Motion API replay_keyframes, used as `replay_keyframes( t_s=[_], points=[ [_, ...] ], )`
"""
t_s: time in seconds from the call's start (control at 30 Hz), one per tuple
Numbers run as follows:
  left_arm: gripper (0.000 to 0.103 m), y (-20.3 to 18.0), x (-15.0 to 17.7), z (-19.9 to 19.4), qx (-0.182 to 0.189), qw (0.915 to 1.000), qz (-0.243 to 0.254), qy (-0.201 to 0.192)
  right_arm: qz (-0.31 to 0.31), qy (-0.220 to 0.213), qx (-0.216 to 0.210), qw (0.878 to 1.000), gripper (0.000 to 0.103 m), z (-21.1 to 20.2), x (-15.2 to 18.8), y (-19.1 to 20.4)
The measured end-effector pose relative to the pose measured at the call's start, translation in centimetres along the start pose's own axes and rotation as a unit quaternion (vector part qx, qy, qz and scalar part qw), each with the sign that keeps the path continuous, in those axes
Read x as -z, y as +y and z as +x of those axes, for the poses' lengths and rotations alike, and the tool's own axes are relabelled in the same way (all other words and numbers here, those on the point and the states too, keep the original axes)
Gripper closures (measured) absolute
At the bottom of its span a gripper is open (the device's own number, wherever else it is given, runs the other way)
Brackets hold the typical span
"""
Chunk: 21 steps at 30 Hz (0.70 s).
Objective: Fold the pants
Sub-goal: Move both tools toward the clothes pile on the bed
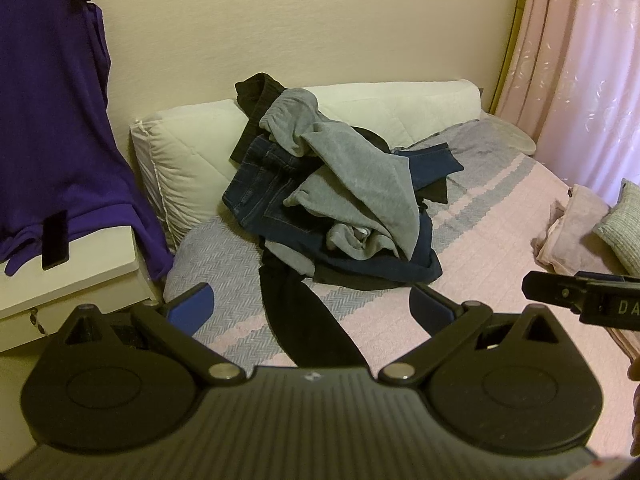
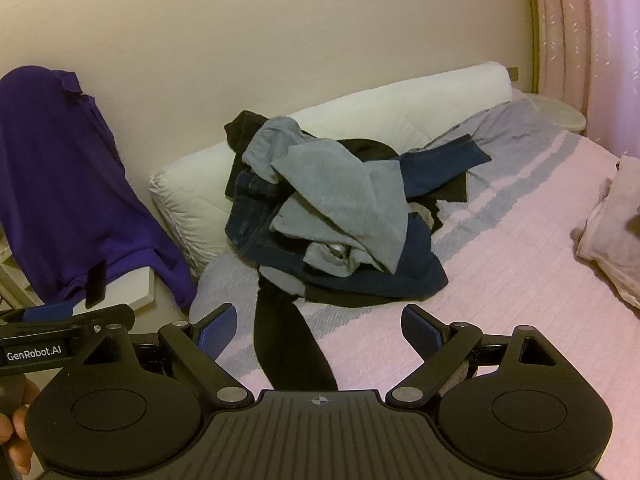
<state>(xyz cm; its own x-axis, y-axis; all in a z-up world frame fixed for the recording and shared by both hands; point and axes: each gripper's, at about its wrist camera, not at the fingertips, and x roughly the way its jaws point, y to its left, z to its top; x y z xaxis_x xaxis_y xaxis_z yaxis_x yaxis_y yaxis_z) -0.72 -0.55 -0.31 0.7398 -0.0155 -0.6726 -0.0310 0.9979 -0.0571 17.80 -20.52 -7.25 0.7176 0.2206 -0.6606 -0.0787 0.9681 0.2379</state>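
On the bed (image 1: 500, 216), ahead of and below both your wide-open, empty claws, the pants pile (image 1: 340, 184) sits against the pillows, its black leg (image 1: 304, 320) trailing lengthwise toward you between the left claw (image 1: 310, 304) (right claw (image 2: 318, 326) equally near).

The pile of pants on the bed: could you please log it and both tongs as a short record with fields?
surface: bed with pink and grey cover
pile: grey sweatpants on top, dark blue jeans beneath
trailing: black pants leg stretches toward the camera
left tongs: open, holding nothing
right tongs: open, holding nothing
behind pile: white pillows
folding: not yet begun
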Motion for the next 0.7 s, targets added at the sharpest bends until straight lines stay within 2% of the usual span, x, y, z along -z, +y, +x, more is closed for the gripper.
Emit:
replay_keyframes(
  t_s=[0.7],
  points=[
    [0.001, -2.9, 0.7, 0.3, -0.029, 0.9993, -0.020, 0.014, 0.002, 0.007, -0.026, 1.000, 0.016, 0.5, 0.0, -4.7]
  ],
)
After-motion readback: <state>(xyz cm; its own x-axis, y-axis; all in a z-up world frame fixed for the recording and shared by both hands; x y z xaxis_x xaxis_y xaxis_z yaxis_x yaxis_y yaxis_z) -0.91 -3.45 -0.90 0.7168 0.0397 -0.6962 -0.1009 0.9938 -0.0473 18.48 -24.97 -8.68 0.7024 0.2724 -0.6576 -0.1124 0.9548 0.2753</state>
